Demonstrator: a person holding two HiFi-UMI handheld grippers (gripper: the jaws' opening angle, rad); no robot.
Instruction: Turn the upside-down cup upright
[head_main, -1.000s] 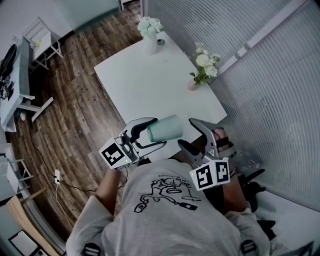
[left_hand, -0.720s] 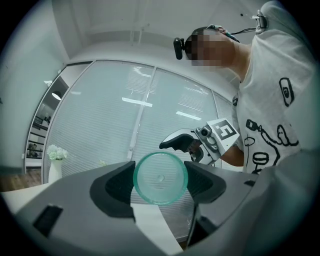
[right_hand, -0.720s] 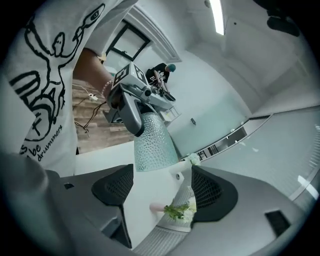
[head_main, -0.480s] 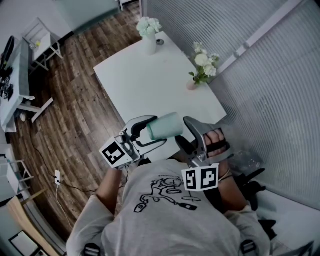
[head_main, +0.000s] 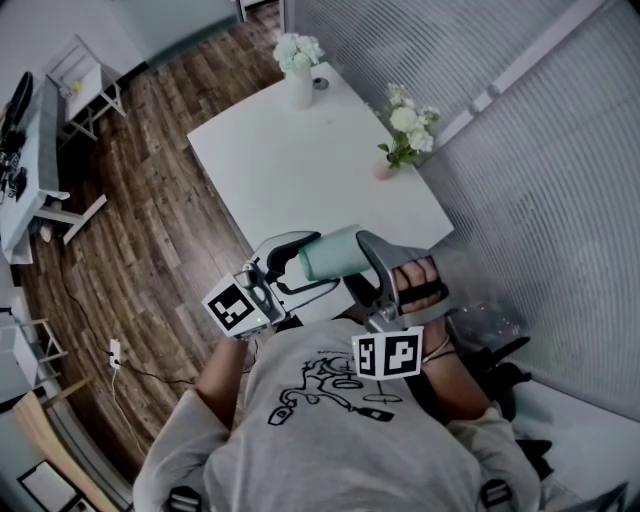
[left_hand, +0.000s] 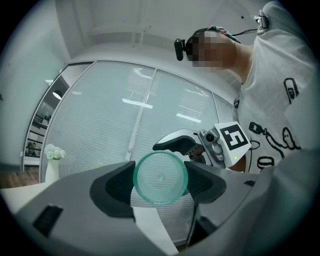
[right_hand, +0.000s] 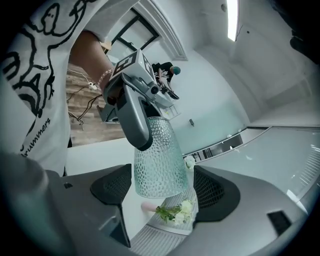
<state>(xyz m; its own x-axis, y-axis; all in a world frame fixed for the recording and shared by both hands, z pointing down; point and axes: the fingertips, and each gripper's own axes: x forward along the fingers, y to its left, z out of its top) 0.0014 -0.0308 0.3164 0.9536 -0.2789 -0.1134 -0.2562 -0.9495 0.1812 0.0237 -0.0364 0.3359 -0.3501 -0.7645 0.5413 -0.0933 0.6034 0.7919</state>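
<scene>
A teal dimpled glass cup (head_main: 335, 255) lies on its side in the air above the near edge of the white table (head_main: 300, 170). My left gripper (head_main: 318, 265) is shut on its narrow end. In the left gripper view the cup (left_hand: 160, 178) shows end-on, squeezed between both pads. My right gripper (head_main: 362, 270) has just been opening its jaws and straddles the wide end. In the right gripper view the cup (right_hand: 157, 160) hangs between the pads (right_hand: 117, 185) with a slim gap at each side. One left finger (right_hand: 132, 117) lies over it.
A white vase of flowers (head_main: 300, 70) stands at the table's far end, and a pink vase of flowers (head_main: 405, 135) stands at its right edge. A slatted wall runs along the right. Wooden floor lies to the left, with furniture (head_main: 40, 150) beyond.
My right gripper has rolled and slid left, from beside the cup to astride its wide end. The left gripper and the cup have stayed put.
</scene>
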